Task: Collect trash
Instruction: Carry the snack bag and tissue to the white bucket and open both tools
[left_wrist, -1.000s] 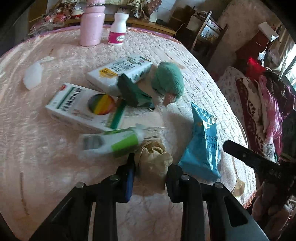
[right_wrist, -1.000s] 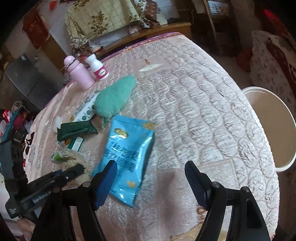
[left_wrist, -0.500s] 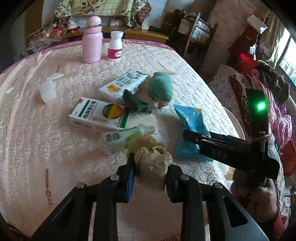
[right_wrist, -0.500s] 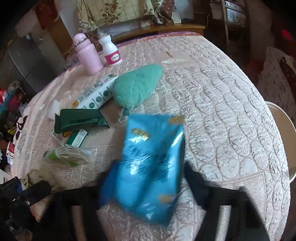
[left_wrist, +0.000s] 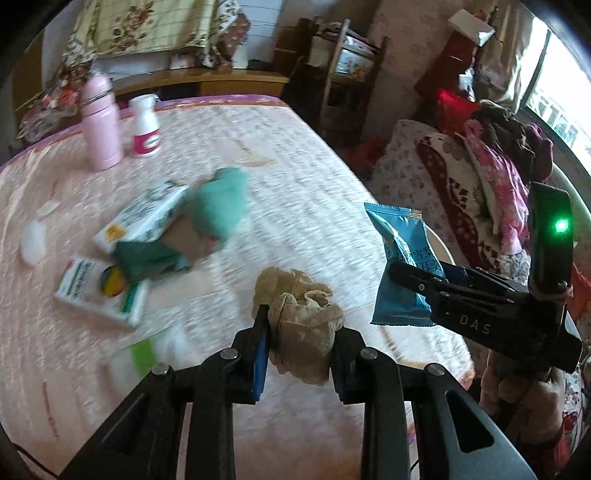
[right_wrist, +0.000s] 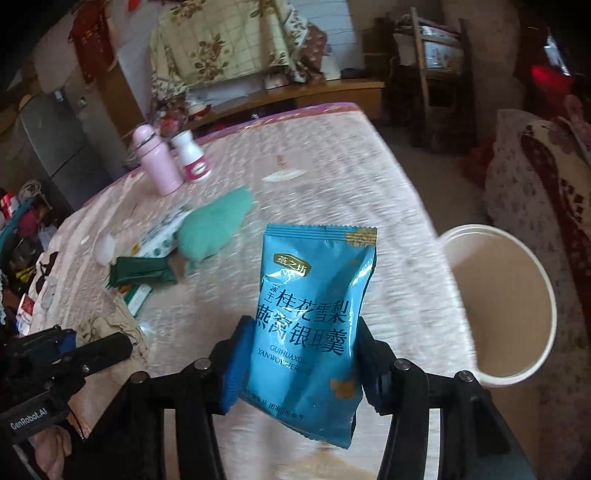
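Blue packet (right_wrist: 314, 317): clamped in the right gripper (right_wrist: 295, 354) by its lower half, held clear above the table (right_wrist: 332, 184) near its right edge; long axis runs upright, sealed top edge away from the camera, printed face toward it.
Right gripper: jaws pressed on both side edges of the packet, which bulges between the pads.
Brown wad (left_wrist: 303, 325): crumpled paper, pinched in the left gripper (left_wrist: 297, 358), lifted off the table over its near part; no clear long axis, loose folds spill upward past the fingertips.
Left gripper: closed narrow on the wad.
Bucket (right_wrist: 532, 258): white, round, standing beyond the table's right edge, mouth up; inside looks bare as far as it shows.
Table, left half: two white boxes (left_wrist: 103, 291), a dark green wrapper (right_wrist: 142, 271), a teal cloth (left_wrist: 221, 206) and a clear bottle with a green label (left_wrist: 142, 354), lying close together.
Table, far left corner: pink flask (left_wrist: 101, 125) and white jar (left_wrist: 146, 125), upright, side by side.
Change, packet: a second ago it lay flat on the table with the right jaws wide on either side; now it is gripped and raised.
Change, wad: already pinched a second ago, low beside the bottle; now carried higher and rightward.
Change, rest: boxes, cloth, flask and jar lie as before.
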